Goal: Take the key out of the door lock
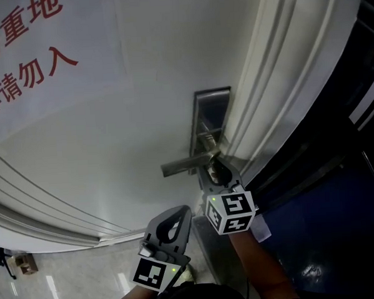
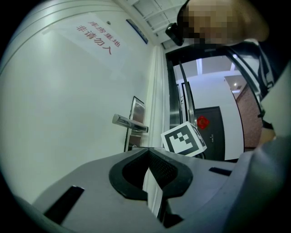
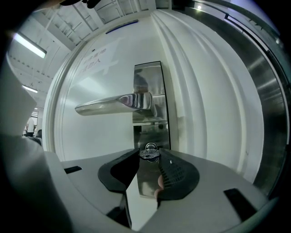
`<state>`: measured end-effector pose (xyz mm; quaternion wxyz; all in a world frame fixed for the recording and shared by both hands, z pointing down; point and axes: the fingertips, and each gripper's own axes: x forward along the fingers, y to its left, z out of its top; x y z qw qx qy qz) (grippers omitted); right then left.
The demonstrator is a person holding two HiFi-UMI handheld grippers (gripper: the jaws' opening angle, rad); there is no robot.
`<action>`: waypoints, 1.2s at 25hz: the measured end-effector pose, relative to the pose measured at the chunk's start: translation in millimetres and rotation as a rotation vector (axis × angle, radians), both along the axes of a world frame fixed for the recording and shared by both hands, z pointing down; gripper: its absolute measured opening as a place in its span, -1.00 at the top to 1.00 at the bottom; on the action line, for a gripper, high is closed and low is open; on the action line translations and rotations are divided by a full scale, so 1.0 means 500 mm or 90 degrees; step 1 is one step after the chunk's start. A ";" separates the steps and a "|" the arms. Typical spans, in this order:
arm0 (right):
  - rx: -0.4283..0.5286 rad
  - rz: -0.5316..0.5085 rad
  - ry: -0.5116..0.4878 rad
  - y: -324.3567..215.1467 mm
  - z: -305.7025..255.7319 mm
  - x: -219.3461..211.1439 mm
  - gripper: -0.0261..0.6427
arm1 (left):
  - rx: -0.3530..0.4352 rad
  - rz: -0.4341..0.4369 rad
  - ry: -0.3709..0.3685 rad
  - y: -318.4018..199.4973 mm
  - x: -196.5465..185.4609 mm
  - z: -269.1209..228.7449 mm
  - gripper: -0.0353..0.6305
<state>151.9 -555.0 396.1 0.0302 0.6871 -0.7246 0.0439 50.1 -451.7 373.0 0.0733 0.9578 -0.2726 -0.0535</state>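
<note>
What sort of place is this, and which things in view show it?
Probably a doorway inside an office-type building: a white door with a red-lettered notice, a silver metal lever handle on a steel lock plate.

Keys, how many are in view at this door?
1. The key sits in the lock plate below the handle, pinched at the right gripper's jaw tips. No second key shows.

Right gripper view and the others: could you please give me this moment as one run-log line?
right gripper: shut on key | key: in lock, under door handle | left gripper: shut, empty, clear of door
</note>
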 end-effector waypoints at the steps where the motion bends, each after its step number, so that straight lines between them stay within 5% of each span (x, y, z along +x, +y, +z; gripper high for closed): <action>1: 0.000 0.001 -0.001 0.000 0.001 0.000 0.50 | 0.000 0.000 0.000 0.001 0.000 0.000 0.88; 30: 0.037 -0.025 -0.023 0.181 -0.041 -0.002 0.51 | 0.021 0.004 0.001 0.118 0.033 -0.027 0.88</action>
